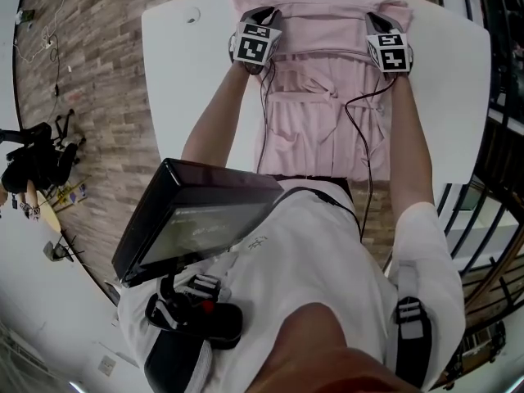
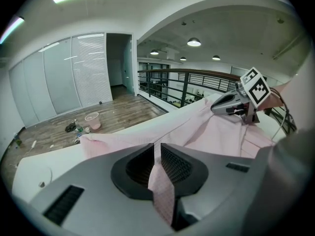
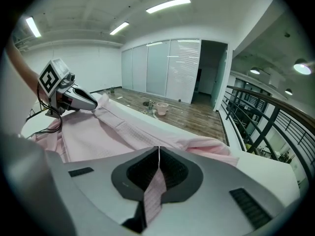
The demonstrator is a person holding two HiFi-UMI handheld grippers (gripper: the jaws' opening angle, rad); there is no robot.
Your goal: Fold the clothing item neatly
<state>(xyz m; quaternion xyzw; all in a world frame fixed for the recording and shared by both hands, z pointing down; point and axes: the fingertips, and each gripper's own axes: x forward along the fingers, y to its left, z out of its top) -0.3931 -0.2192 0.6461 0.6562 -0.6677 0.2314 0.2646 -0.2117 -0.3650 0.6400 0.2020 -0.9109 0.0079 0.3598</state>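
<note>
Pink garment (image 1: 315, 133) near hem hidden behind person's torso (image 1: 319, 252); floor litter (image 2: 73, 127) too small to identify.

No word, number or brand name can be read anywhere; the only signs are black-and-white square markers (image 1: 254, 44) on the left gripper (image 1: 264, 13) and right gripper (image 1: 377, 18), and the small emblem (image 1: 258, 241) on the person's white shirt (image 1: 327, 256) is too small to read.
</note>
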